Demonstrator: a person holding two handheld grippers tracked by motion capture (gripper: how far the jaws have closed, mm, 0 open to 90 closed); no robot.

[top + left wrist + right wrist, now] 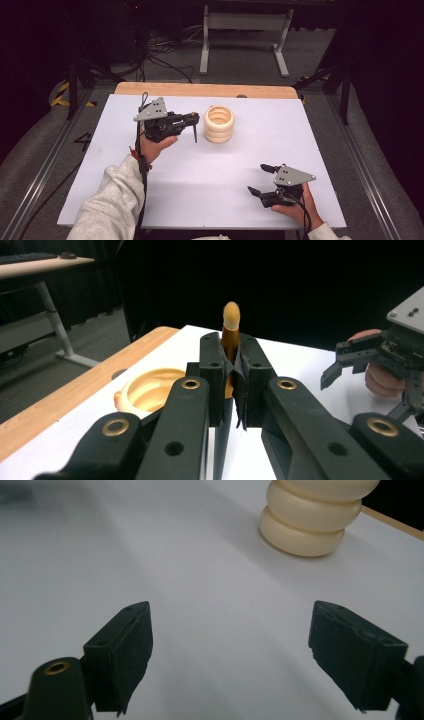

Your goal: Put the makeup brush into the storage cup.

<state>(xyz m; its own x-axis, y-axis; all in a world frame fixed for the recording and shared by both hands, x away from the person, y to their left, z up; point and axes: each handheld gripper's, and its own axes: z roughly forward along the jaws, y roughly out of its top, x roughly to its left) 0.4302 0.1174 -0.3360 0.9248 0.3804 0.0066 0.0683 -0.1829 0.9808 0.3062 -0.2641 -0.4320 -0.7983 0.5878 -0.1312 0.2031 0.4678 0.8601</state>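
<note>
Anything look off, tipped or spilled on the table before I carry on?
Nothing stands out. The cream ribbed holder stands upright on the white table, nothing spilled. The left claw is shut on a thin brush-like tool beside the holder; the right claw is open over bare table.

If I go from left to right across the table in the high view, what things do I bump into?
Left gripper pinching a thin stick → cream ringed cup → right gripper, jaws open, nothing between them.
</note>
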